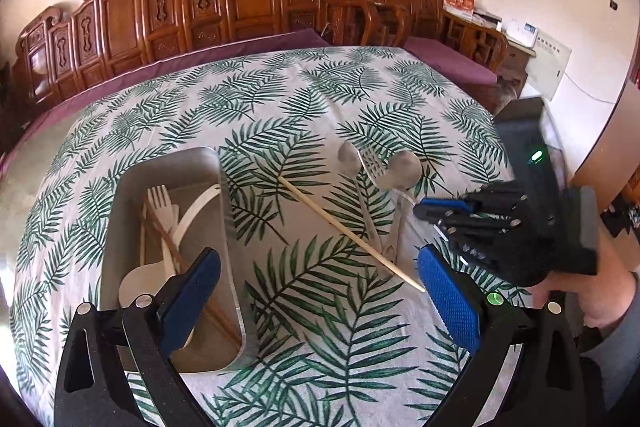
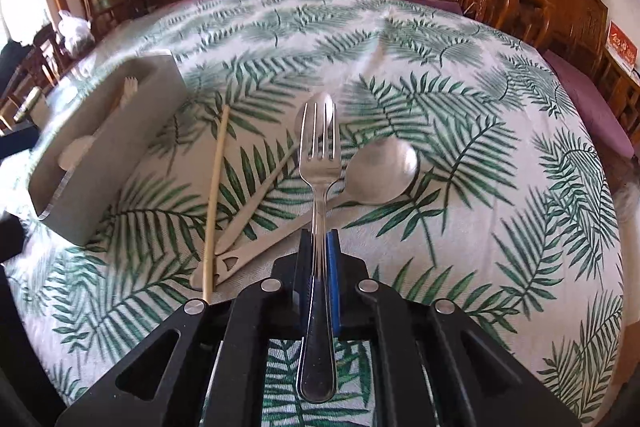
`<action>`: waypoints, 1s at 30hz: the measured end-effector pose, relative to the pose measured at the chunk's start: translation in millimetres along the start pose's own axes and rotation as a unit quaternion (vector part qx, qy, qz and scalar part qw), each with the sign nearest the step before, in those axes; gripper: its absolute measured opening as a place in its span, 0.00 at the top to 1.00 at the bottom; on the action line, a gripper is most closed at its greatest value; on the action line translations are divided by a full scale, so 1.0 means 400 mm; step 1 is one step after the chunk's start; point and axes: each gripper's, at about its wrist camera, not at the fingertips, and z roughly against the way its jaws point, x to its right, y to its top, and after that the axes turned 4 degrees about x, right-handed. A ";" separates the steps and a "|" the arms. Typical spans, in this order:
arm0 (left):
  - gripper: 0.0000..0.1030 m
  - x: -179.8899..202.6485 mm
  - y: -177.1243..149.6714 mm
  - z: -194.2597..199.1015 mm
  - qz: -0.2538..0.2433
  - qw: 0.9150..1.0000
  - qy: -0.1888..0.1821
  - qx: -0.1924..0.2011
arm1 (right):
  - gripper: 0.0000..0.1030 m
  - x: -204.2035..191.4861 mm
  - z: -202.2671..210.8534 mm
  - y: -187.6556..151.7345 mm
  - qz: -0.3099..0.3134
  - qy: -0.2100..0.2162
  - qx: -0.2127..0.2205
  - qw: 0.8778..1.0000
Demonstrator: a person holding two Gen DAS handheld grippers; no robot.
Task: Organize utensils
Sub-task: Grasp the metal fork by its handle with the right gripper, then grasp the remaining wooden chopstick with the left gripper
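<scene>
- The table (image 1: 320, 99) carried a white cloth printed with green fern leaves.
- On the cloth lay a grey tray (image 1: 228, 227), one chopstick (image 1: 348, 233) and two metal spoons (image 2: 380, 171).

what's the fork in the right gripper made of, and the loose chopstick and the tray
Fork: looks like polished steel, mirror-bright with reflections.
Chopstick: pale, matte, probably wood or bamboo.
Tray: dull grey walls with a brushed sheen, seemingly metal, though coated plastic is possible.

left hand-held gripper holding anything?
No. In the left wrist view the left hand-held gripper is open, with only the leaf-print tablecloth showing between its blue pads.
</scene>
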 end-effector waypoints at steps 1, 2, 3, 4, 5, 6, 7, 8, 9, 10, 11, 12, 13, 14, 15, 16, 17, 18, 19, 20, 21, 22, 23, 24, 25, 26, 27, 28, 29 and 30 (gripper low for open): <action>0.08 0.005 0.001 -0.005 0.001 1.000 0.001 -0.001 | 0.91 0.010 0.014 0.001 -0.004 0.002 0.007 1.000; 0.08 0.013 0.003 -0.015 0.003 1.000 0.001 -0.005 | 0.91 0.020 0.023 0.001 -0.008 0.005 0.011 1.000; 0.08 0.022 0.005 -0.026 0.002 1.000 0.000 -0.009 | 0.91 0.027 0.029 0.001 -0.011 0.006 0.013 1.000; 0.08 0.030 0.006 -0.036 0.001 1.000 0.000 -0.011 | 0.91 0.040 0.037 -0.001 -0.017 0.009 0.017 1.000; 0.08 0.038 0.006 -0.047 0.001 1.000 0.002 -0.014 | 0.91 0.047 0.040 -0.001 -0.019 0.010 0.019 1.000; 0.08 0.044 0.006 -0.060 0.002 1.000 0.002 -0.019 | 0.91 0.054 0.044 -0.003 -0.021 0.012 0.021 0.999; 0.08 0.051 0.007 -0.079 0.004 1.000 0.000 -0.024 | 0.91 0.060 0.047 -0.005 -0.022 0.012 0.022 0.999; 0.12 0.056 0.006 -0.093 0.006 1.000 0.000 -0.029 | 0.91 0.068 0.050 -0.007 -0.024 0.012 0.023 0.999; 0.14 0.061 0.007 -0.115 0.006 0.999 0.002 -0.035 | 0.91 0.073 0.052 -0.008 -0.025 0.011 0.023 0.999; 0.17 0.065 0.005 -0.130 0.007 0.999 0.004 -0.041 | 0.91 0.079 0.053 -0.011 -0.026 0.010 0.024 0.999; 0.20 0.067 0.005 -0.148 0.009 0.999 0.004 -0.047 | 0.91 0.086 0.055 -0.012 -0.029 0.010 0.025 0.999; 0.22 0.066 0.003 -0.162 0.011 0.999 0.003 -0.053 | 0.91 0.092 0.056 -0.014 -0.032 0.010 0.025 0.999; 0.27 0.064 0.001 -0.186 0.015 0.998 0.004 -0.063 | 0.91 0.095 0.056 -0.015 -0.034 0.010 0.025 0.999; 0.33 0.063 0.000 -0.201 0.018 0.997 0.006 -0.070 | 0.91 0.100 0.058 -0.016 -0.037 0.011 0.026 0.999; 0.36 0.060 -0.003 -0.219 0.023 0.997 0.008 -0.079 | 0.91 0.104 0.058 -0.016 -0.039 0.012 0.027 0.999; 0.41 0.056 -0.006 -0.234 0.029 0.996 0.009 -0.086 | 0.91 0.106 0.058 -0.016 -0.042 0.013 0.027 0.999; 0.46 0.051 -0.008 -0.248 0.034 0.995 0.011 -0.093 | 0.91 0.107 0.058 -0.016 -0.042 0.013 0.027 0.999; 0.49 0.046 -0.012 -0.263 0.038 0.994 0.013 -0.101 | 0.91 0.107 0.058 -0.015 -0.042 0.014 0.027 0.999; 0.55 0.042 -0.015 -0.270 0.040 0.994 0.015 -0.103 | 0.91 0.106 0.058 -0.014 -0.042 0.016 0.028 0.999; 0.60 0.042 -0.017 -0.268 0.036 0.994 0.020 -0.097 | 0.91 0.104 0.057 -0.013 -0.041 0.016 0.028 0.999; 0.62 0.042 -0.018 -0.268 0.033 0.994 0.028 -0.099 | 0.91 0.102 0.057 -0.012 -0.040 0.017 0.028 0.999; 0.68 0.041 -0.018 -0.267 0.031 0.994 0.029 -0.099 | 0.91 0.100 0.058 -0.012 -0.040 0.017 0.028 0.999; 0.75 0.038 -0.020 -0.265 0.030 0.994 0.031 -0.098 | 0.91 0.098 0.059 -0.011 -0.040 0.017 0.028 0.999; 0.78 0.033 -0.023 -0.261 0.032 0.994 0.033 -0.098 | 0.91 0.097 0.060 -0.010 -0.040 0.018 0.029 0.999; 0.84 0.030 -0.023 -0.258 0.035 0.994 0.032 -0.099 | 0.91 0.094 0.060 -0.009 -0.039 0.018 0.029 0.999; 0.90 0.025 -0.025 -0.257 0.038 0.994 0.029 -0.100 | 0.91 0.089 0.062 -0.007 -0.038 0.018 0.030 0.999; 0.91 0.021 -0.026 -0.256 0.040 0.994 0.026 -0.101 | 0.91 0.086 0.062 -0.006 -0.037 0.019 0.031 0.999; 0.93 0.018 -0.027 -0.255 0.042 0.994 0.024 -0.102 | 0.91 0.082 0.063 -0.004 -0.035 0.020 0.031 0.999; 0.96 0.016 -0.028 -0.252 0.040 0.994 0.023 -0.103 | 0.91 0.076 0.063 -0.004 -0.032 0.020 0.031 0.999; 0.96 0.016 -0.029 -0.246 0.035 0.994 0.022 -0.103 | 0.91 0.068 0.064 -0.003 -0.028 0.020 0.031 0.999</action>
